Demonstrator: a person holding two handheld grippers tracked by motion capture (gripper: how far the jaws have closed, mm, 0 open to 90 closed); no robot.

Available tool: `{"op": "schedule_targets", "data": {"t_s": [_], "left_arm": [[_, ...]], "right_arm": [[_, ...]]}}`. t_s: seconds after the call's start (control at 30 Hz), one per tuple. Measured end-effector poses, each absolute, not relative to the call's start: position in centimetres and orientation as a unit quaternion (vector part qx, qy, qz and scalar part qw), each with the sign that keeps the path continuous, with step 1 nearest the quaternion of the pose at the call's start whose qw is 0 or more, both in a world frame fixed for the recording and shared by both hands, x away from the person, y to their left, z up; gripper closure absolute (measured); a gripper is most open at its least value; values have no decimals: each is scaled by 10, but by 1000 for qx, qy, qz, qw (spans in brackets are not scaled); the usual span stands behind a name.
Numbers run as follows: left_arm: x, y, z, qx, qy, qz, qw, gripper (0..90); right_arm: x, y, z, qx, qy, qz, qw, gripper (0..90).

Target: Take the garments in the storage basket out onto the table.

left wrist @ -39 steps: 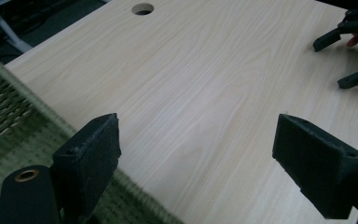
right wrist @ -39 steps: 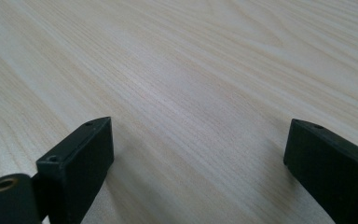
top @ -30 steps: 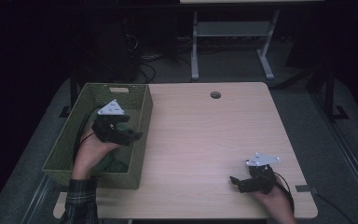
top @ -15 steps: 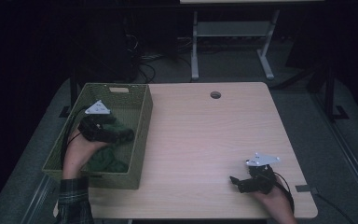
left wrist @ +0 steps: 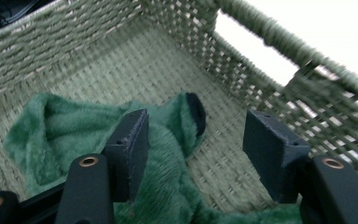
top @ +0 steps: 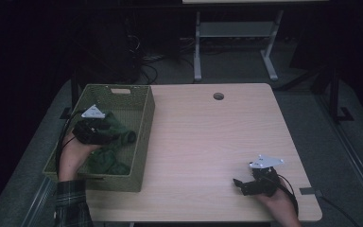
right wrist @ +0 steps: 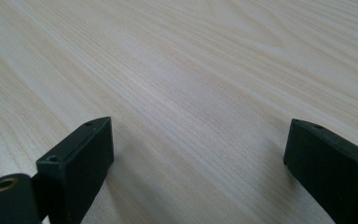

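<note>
While the left gripper (left wrist: 193, 156) hangs inside the green woven basket (top: 142, 106), jaws just closing but half-open w/ nothing pinched yet, the green plush cloth (left wrist: 74, 135) lies directly beneath, its fold between them (right gripper (top: 240, 184) far off, open on the worktop (top: 208, 137)).

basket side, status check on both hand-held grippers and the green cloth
Left hand-held gripper in the basket, jaws just been closing, green cloth between them, not yet pinched. Right hand-held gripper open on bare table. Nothing in the way.

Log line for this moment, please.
left gripper: closing over green plush cloth in woven green basket | right gripper: open on table
</note>
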State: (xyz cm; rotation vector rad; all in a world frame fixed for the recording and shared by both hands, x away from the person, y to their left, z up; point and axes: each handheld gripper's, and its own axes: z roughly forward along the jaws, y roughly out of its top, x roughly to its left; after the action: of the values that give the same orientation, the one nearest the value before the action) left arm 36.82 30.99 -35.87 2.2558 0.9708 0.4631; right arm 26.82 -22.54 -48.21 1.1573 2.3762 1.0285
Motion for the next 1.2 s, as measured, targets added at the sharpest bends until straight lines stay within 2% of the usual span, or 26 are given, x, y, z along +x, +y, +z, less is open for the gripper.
{"op": "schedule_targets", "data": {"t_s": [0.37,0.83,0.93,0.97,1.0,1.1,1.2], "left_arm": [[378,320,-380,871,391,167,247,485],[385,326,-402,877,409,139,211,518],[386,325,-406,879,414,128,199,618],[386,325,-406,879,414,128,199,678],[386,325,-407,879,418,121,196,678],[386,324,-408,875,430,104,196,821],[387,326,-405,869,443,94,199,857]], "right_arm": [[268,-225,-482,404,828,358,152,79],[268,-225,-482,403,828,358,152,79],[268,-225,-482,403,828,358,152,79],[268,-225,-482,403,828,358,152,79],[268,-225,-482,403,828,358,152,79],[268,-225,-482,403,828,358,152,79],[268,-225,-482,403,828,358,152,79]]}}
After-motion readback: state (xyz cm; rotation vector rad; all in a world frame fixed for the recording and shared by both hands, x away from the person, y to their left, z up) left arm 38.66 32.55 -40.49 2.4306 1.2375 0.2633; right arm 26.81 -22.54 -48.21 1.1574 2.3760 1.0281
